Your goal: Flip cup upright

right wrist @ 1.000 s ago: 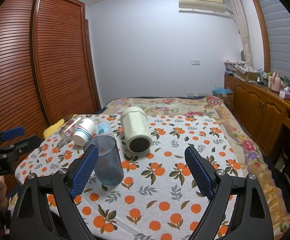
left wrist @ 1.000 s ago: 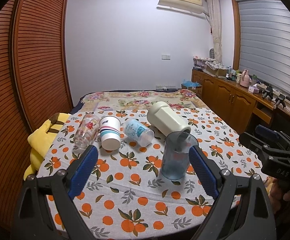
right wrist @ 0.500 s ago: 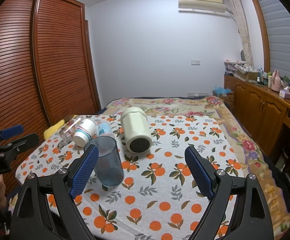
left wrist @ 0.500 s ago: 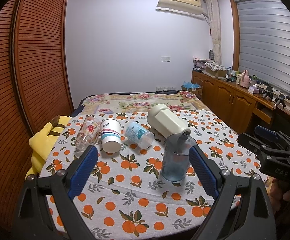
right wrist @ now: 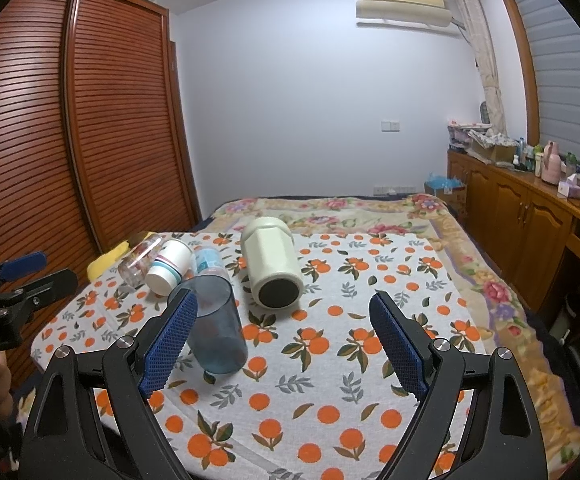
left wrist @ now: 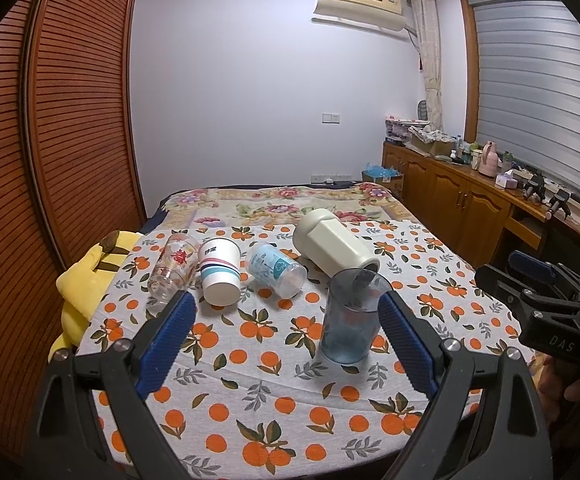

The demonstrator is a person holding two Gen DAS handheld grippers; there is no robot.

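Blue cup (left wrist: 349, 317) is standing upright on the orange-print cloth (left wrist: 257, 364), just beyond the left gripper (left wrist: 285, 344) toward its right finger, with four cups lying on their sides farther back: cream cup (left wrist: 332, 244), pale-blue cup (left wrist: 275, 270), striped cup (left wrist: 219, 270), glass (left wrist: 171, 266). Left gripper is holding wide open, gripping nothing. Right gripper (right wrist: 281, 344) is likewise gaping empty, the blue cup (right wrist: 215, 326) sitting by its left finger.

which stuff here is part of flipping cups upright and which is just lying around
Part of the job:
blue cup, already upright
cream cup, on its side
light blue cup, on its side
striped paper cup, on its side
clear glass, on its side
left gripper and right gripper, both open

Just lying about:
yellow plush toy
tablecloth
pink flask
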